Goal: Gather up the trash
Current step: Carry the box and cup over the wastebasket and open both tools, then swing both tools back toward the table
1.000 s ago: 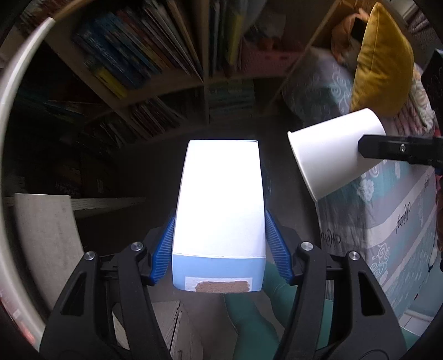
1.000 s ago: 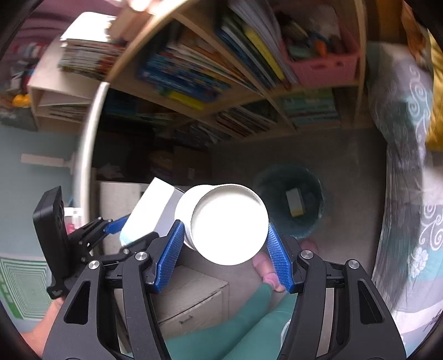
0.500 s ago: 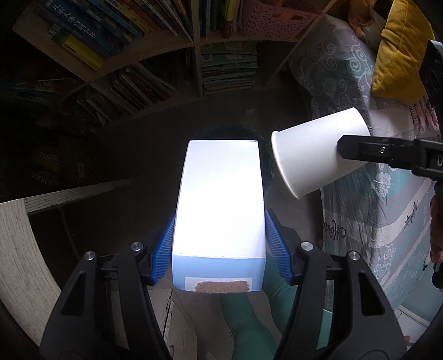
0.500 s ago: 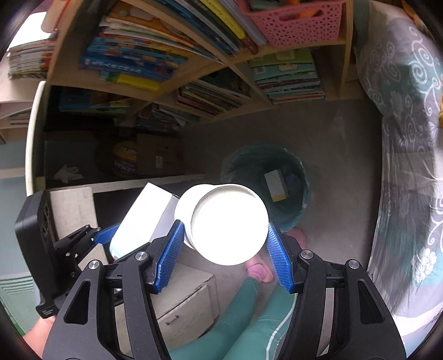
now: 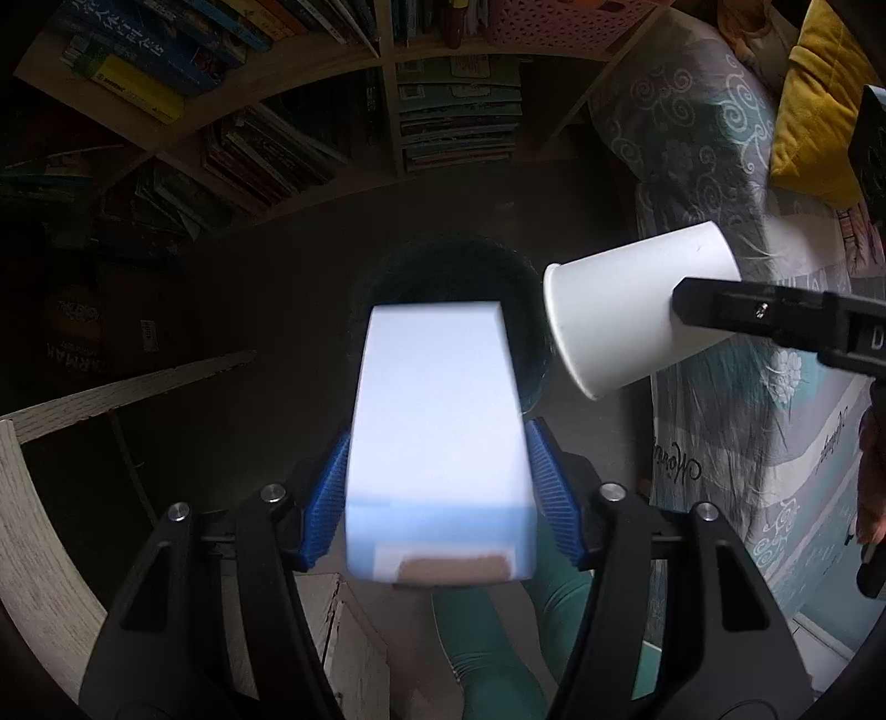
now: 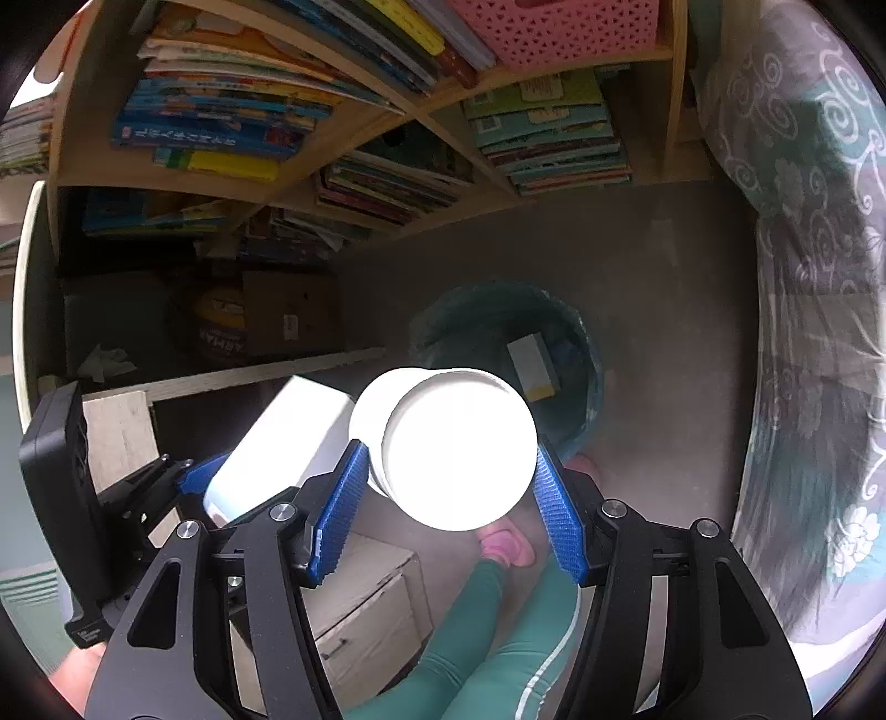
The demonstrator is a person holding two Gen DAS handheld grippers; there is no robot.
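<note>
Presently held, item one: white carton (image 5: pixel 437 437) with a pale blue band and a brown patch at its near end, clamped between the blue pads of the left gripper (image 5: pixel 437 487), jaws closed on its two long sides. Seen from the left wrist, the carton points down over the dark mouth of the bin (image 5: pixel 526 310). In the right wrist view the same carton (image 6: pixel 277 443) sits to the left, beside the cup.

Item two: white paper cup (image 6: pixel 454 448), gripped by the right gripper (image 6: pixel 448 509), jaws closed on its wall, its flat base facing the camera. From the left wrist the cup (image 5: pixel 626 310) lies tilted, open mouth toward the lower left, just beside the carton's far end and at the bin's edge.

Item three: round bin (image 6: pixel 587 354), lined with a teal bag, standing on the grey floor (image 6: pixel 653 266). Inside it a small white box with a yellow end (image 6: pixel 531 365).

Surroundings: wooden bookshelf (image 6: pixel 354 127) packed with books; pink basket (image 6: pixel 559 27) on an upper shelf; bed with a patterned grey and teal cover (image 6: pixel 819 288) to the right; yellow cushion (image 5: pixel 814 105); pale drawer unit (image 6: pixel 360 598) below; cardboard box (image 6: pixel 288 315) in shadow. Person's legs in green trousers (image 6: pixel 498 626) and a pink slipper (image 6: pixel 506 545) near the bin.
</note>
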